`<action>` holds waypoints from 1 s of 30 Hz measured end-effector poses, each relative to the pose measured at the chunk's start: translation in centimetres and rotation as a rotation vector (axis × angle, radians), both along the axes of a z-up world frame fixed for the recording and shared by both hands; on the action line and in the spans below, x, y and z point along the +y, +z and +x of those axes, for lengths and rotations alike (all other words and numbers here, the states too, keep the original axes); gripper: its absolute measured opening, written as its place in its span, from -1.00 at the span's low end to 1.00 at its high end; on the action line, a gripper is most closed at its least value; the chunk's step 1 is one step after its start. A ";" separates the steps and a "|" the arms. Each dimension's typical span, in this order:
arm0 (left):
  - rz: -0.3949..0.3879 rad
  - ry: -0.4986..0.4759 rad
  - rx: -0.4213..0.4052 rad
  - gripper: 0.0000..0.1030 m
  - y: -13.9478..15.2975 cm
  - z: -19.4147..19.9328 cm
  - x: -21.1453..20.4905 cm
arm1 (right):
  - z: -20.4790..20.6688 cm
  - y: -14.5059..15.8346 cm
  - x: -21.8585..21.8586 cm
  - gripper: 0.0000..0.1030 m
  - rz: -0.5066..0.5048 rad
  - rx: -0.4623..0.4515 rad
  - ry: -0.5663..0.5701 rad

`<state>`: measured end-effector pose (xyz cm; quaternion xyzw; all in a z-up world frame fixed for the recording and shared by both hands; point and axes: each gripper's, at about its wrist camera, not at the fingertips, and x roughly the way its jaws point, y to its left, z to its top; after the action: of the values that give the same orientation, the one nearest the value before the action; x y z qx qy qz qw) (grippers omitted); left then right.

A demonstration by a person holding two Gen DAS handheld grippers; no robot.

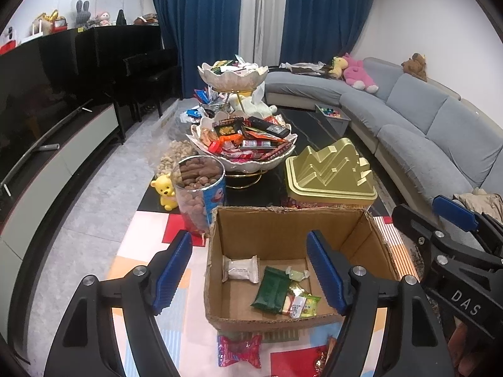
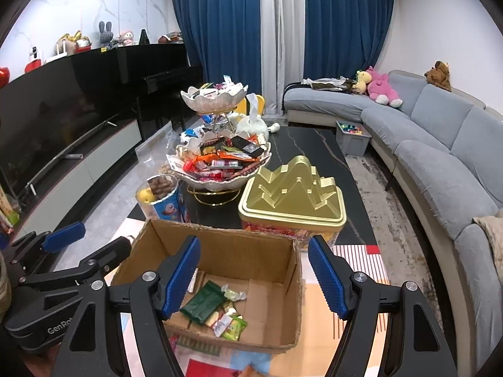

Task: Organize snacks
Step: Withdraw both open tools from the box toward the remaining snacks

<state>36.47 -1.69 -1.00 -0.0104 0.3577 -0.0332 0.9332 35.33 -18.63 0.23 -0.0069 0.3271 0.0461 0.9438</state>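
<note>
red candy [image 1: 240, 354] half behind tool finger

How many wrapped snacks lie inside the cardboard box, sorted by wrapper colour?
Inside the cardboard box:
White wrapper: 1
Dark green wrapper: 1
Pale clear twist candy: 1
Light green and yellow packets: 2, as far as can be told
Total: 5

The left black plastic tool [image 1: 250, 270] has two thick arms shaped like triangles with holes in them. Round silver screws sit on its joints. Bumpy blue rubber pads [image 1: 325, 278] cover the fingers. The right black plastic tool [image 2: 254, 278] looks the same, with white letters "DAS" on its side.
</note>
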 end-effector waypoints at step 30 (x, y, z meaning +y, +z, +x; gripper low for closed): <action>0.018 0.002 -0.050 0.64 3.1 -6.3 -0.7 | -6.2 2.2 -1.8 0.49 0.014 -0.045 -0.026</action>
<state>30.22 -2.41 2.05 -0.0017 0.3346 -0.0292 0.9419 29.09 -20.41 2.41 0.0028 0.3054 0.0360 0.9515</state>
